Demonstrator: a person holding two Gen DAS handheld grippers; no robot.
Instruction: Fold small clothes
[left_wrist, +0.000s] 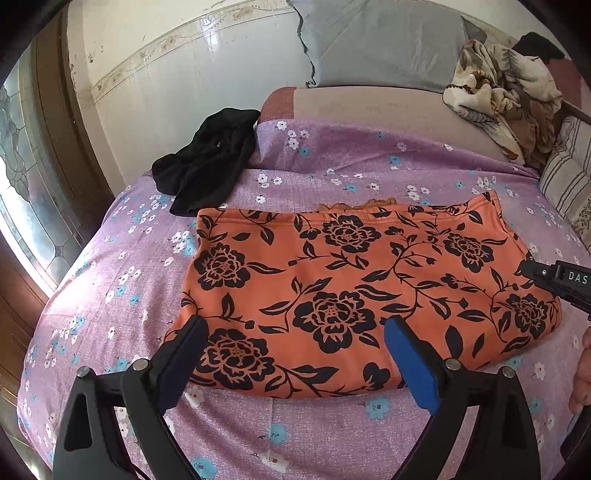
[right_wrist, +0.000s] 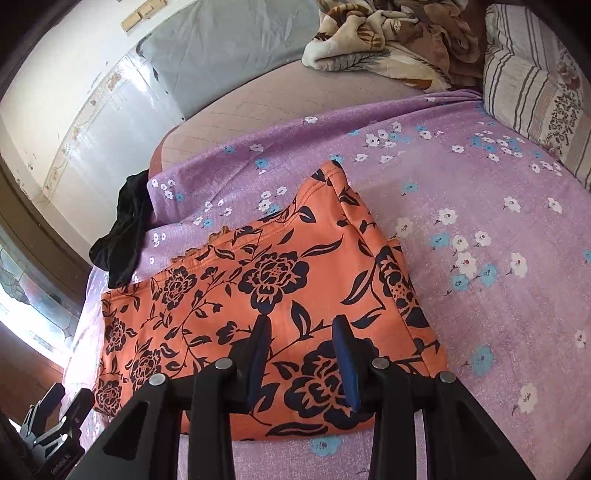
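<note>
1. White letters "DAS" stand on the black body of the right tool (left_wrist: 561, 284), cut off at the left wrist view's right edge.
2. Small pale lettering on the black left tool (right_wrist: 55, 439) is too blurred to read.

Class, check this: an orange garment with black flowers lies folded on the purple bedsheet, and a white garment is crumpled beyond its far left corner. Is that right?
Not quite. The crumpled garment is black, not white; the left wrist view shows it clearly. The rest holds: the orange garment with black flowers lies folded on the purple bedsheet, and the crumpled one sits beyond its far left corner.
</note>
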